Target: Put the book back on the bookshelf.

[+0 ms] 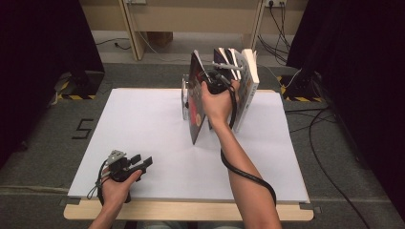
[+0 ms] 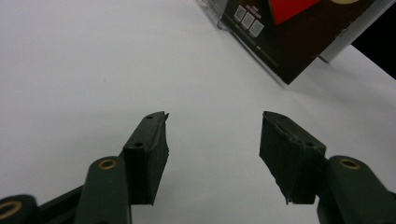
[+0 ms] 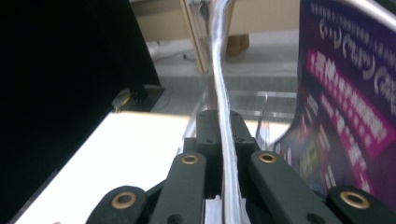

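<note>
My right gripper is up at the far side of the bench, among the books standing there. In the right gripper view its fingers are closed tight on the fore-edge of a thin book; the pale page edges run straight up between the two pads and bend slightly above them. In the high view that same thin book shows a dark cover with a red patch, stands on its lower edge and leans to the left, its bottom corner resting on the white sheet that covers the bench.

Just beside it on the right in the right gripper view is a purple-covered book with pink lettering, curving away from my fingers. From above, a row of further books stands upright to the right of my hand, the outermost being a thick white-edged volume. A clear plastic holder stands just behind and left of the dark book; whether the book touches it I cannot tell.

My left gripper rests low at the near left part of the bench, well apart from the books. Its fingers stand wide with nothing between them, pointing across the bare white sheet toward the dark cover's lower corner.
</note>
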{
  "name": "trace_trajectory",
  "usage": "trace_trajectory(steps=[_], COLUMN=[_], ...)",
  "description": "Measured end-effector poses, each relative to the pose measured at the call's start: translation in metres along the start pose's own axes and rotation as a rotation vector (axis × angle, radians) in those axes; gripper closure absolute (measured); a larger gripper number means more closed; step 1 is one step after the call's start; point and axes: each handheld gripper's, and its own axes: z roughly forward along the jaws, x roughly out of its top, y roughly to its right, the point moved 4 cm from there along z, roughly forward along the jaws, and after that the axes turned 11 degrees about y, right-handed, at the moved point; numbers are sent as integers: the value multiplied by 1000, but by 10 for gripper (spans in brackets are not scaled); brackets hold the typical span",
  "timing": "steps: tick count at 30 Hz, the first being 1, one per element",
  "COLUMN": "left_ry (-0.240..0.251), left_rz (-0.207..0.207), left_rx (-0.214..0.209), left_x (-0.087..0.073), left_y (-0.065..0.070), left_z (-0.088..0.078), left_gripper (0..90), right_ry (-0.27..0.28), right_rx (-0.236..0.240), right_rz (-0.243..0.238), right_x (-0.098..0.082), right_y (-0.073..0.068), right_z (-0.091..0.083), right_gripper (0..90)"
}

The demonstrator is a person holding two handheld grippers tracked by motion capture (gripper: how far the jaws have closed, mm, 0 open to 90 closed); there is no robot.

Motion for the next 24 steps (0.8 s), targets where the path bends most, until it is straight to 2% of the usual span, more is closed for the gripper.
trace_trajectory(steps=[2, 5, 7, 9, 10, 12, 15, 17, 19, 21, 23, 24], left_ry=[1, 3, 0, -3, -1, -3, -8, -7, -8, -9, -9, -9], left_rz=[0, -1, -2, 1, 0, -5, -1, 1, -3, 0, 4, 6], left_rx=[0, 1, 0, 0, -1, -2, -4, -4, -6, -8, -10, -10], left_x=[0, 1, 1, 0, 0, 0, -1, -1, -1, -2, -2, -2], left_y=[-1, -2, -3, -3, -2, -2, -2, -2, -2, -1, 1, 1], left_z=[0, 0, 0, 0, 0, 1, 1, 1, 1, 1, 1, 0], left_gripper=[408, 409, 410, 410, 410, 410, 410, 411, 411, 410, 410, 410], right_ry=[26, 87, 121, 135, 139, 132, 95, 107, 93, 59, 24, 28], right_rx=[-5, -8, -26, -37, -53, -59, -68, -70, -43, 6, 32, 55], right_rz=[-27, -34, -44, -24, -38, -38, -77, -106, -97, -70, -87, -81], right_x=[6, 18, 26, 28, 28, 23, 7, 3, 2, 2, -1, -3], right_y=[-3, -6, -6, -4, -4, -5, -11, -18, -25, -34, -41, -43], right_z=[3, 8, 12, 20, 25, 33, 45, 45, 48, 50, 51, 50], right_gripper=[876, 875, 876, 875, 875, 874, 872, 863, 791, 723, 665, 633])
